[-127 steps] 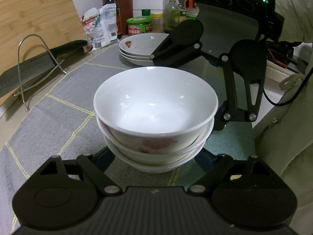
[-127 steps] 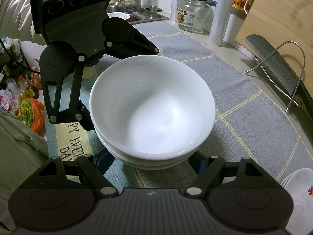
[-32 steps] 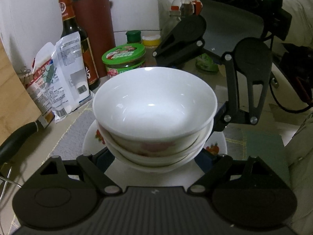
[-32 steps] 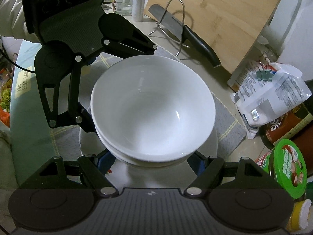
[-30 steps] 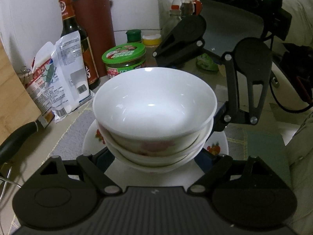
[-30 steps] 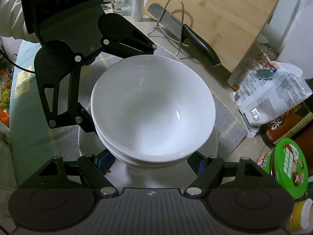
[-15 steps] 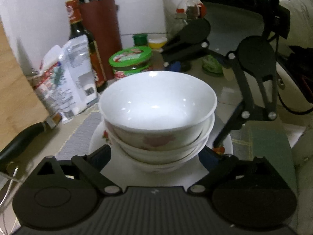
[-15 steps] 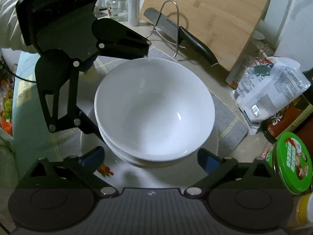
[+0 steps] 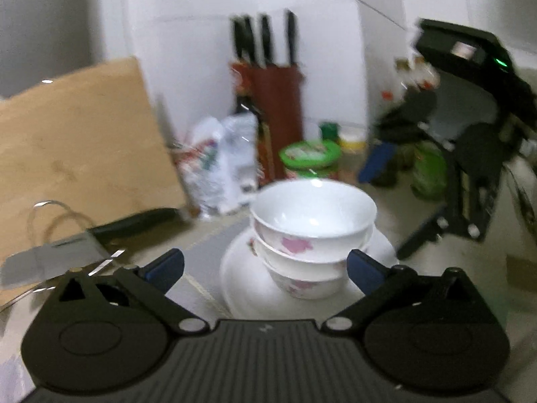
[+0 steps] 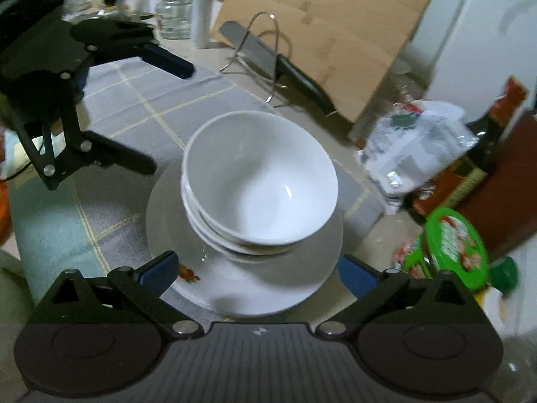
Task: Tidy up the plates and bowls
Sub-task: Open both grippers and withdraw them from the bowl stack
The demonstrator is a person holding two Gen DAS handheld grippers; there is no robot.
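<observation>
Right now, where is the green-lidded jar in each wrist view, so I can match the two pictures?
Left wrist: the jar stands upper centre, just behind the bowl stack, with the knife block above it.
Right wrist: the jar lies at the right edge, lower right of the bowl stack.
Shared landmark: the cutting board leaning on the wall, with the knife in front of it.

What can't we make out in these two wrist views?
- Plates: how many are stacked; the bowls cover the middle, and the rim in the left view is blurred.
- Bottle label: motion blur in the left view; the bag partly hides it in the right.
- Jar text: blurred in both views.
- Person: out of frame in both views.
</observation>
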